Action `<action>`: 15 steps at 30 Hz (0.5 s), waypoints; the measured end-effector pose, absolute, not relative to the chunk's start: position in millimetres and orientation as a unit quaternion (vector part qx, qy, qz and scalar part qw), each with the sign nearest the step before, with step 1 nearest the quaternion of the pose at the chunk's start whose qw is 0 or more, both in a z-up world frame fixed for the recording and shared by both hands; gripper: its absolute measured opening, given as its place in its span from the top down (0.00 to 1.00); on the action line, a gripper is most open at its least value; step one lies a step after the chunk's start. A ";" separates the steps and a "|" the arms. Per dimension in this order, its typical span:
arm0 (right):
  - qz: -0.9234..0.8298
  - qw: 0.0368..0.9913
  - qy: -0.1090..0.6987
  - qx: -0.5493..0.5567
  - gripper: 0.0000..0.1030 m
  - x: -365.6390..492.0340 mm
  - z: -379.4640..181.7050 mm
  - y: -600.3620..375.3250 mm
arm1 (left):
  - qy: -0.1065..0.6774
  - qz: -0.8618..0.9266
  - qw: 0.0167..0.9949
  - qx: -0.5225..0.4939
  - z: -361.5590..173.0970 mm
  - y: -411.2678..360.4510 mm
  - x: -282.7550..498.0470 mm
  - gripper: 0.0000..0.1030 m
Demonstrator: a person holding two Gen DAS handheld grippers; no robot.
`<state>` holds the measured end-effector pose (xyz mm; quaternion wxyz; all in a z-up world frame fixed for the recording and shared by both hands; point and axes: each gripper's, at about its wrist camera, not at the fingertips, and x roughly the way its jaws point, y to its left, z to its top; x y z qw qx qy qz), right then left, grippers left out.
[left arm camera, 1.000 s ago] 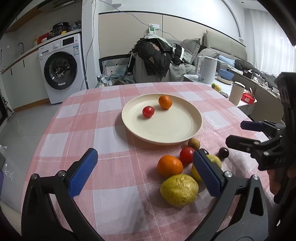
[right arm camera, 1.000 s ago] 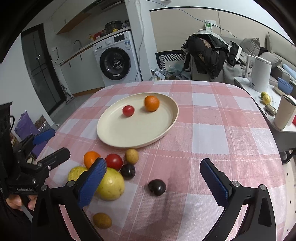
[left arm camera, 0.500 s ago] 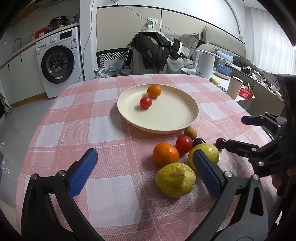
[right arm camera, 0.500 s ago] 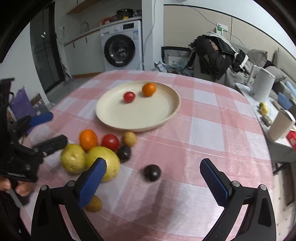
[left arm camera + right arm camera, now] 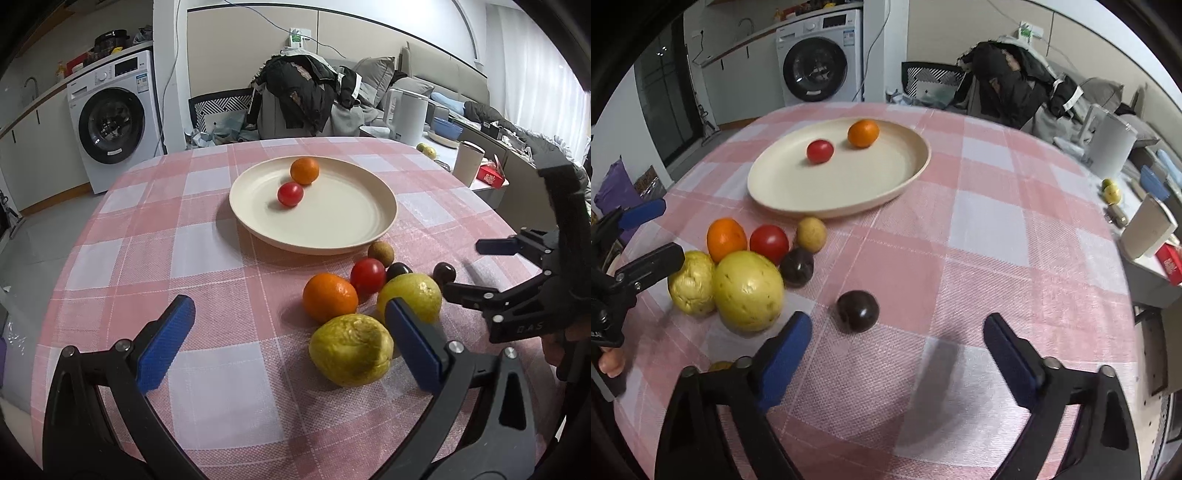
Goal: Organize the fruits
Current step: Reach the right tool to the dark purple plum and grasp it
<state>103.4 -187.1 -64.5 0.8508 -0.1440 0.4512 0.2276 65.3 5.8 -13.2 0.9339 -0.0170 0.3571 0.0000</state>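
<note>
The step in hand appears to be picking a loose fruit off the checked tablecloth (image 5: 979,229) and setting it on the cream plate (image 5: 908,177).

**Procedure for the right side.** The right gripper (image 5: 897,347) hangs just short of a dark plum (image 5: 857,311), which lies apart from the other fruit. This is the likeliest target. Bring the fingers down so the plum sits between the blue pads, centred, before closing. The plum is round and will probably roll if one pad touches first. Close gently; the skin looks soft.

**Procedure for the left side.** The left gripper (image 5: 288,332) faces the cluster: a wrinkled yellow fruit (image 5: 351,349), a smooth yellow fruit (image 5: 410,297), an orange (image 5: 330,297), a tomato (image 5: 367,275), a second dark plum (image 5: 796,266) and a small brown fruit (image 5: 811,234). These lie touching or just beside one another. Take an outer piece first, so neighbours are not knocked off the table.

**Placement.** The plate already holds a second tomato (image 5: 820,150) and a second orange (image 5: 863,133) near its far side. Its near half is bare; set fruit there.

**Finger state.**
- Right: spread wide, holding nothing, touching nothing.
- Left: spread wide, holding nothing. Its right finger overlaps the yellow fruits in view; contact cannot be confirmed.
</note>
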 end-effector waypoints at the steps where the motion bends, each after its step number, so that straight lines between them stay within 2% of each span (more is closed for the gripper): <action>1: 0.230 0.849 0.454 -0.141 0.15 104.5 -67.0 -187.1 | 0.357 0.000 0.934 -0.016 -13.4 5.3 65.4 0.01; 3: 0.235 0.844 0.462 -0.136 0.27 106.8 -72.0 -186.7 | 0.357 -0.002 0.934 -0.014 -13.6 4.7 65.0 0.01; 6: 0.236 0.845 0.460 -0.137 0.28 106.8 -74.7 -185.4 | 0.358 -0.003 0.934 -0.015 -14.9 5.1 66.0 0.01; 15: 0.245 0.847 0.453 -0.131 0.39 104.9 -73.2 -185.6 | 0.361 -0.005 0.932 -0.012 -17.3 3.3 66.5 0.01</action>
